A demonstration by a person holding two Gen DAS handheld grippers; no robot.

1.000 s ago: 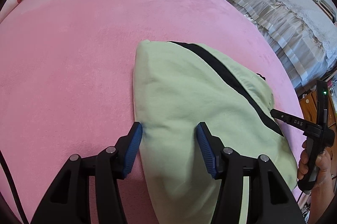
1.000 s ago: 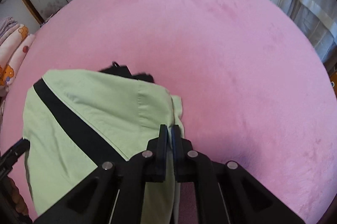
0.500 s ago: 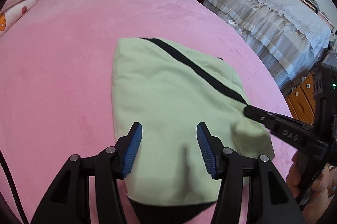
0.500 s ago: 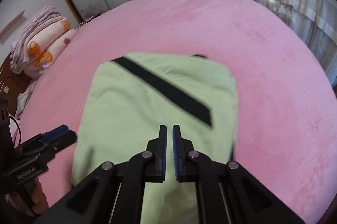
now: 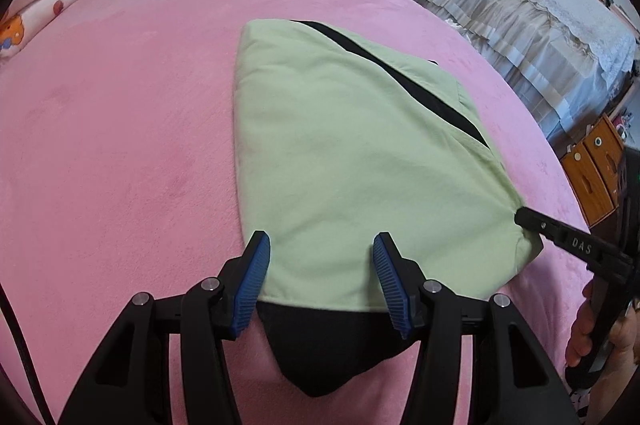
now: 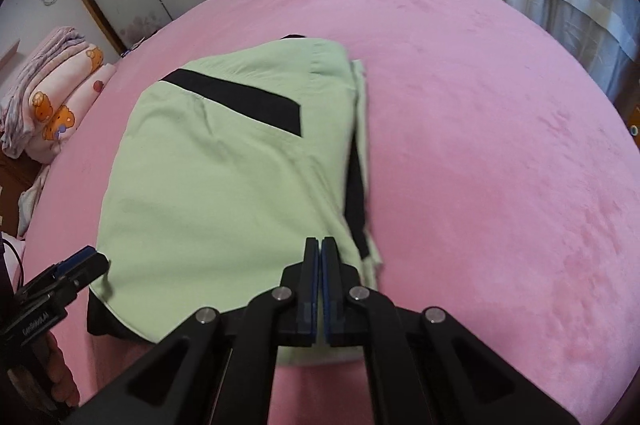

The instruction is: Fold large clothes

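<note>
Garment (image 5: 340,153) lay soft and light mid-frame — my right gripper (image 6: 321,245) pinched shut on its lower-right corner, my left gripper (image 5: 320,257) half-open, holding nothing.

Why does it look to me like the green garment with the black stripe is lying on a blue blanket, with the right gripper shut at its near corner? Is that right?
Not quite: the blanket is pink, not blue, as the right wrist view shows. The rest holds: the green garment with the black stripe lies on it, and the right gripper is shut at its near corner.
</note>
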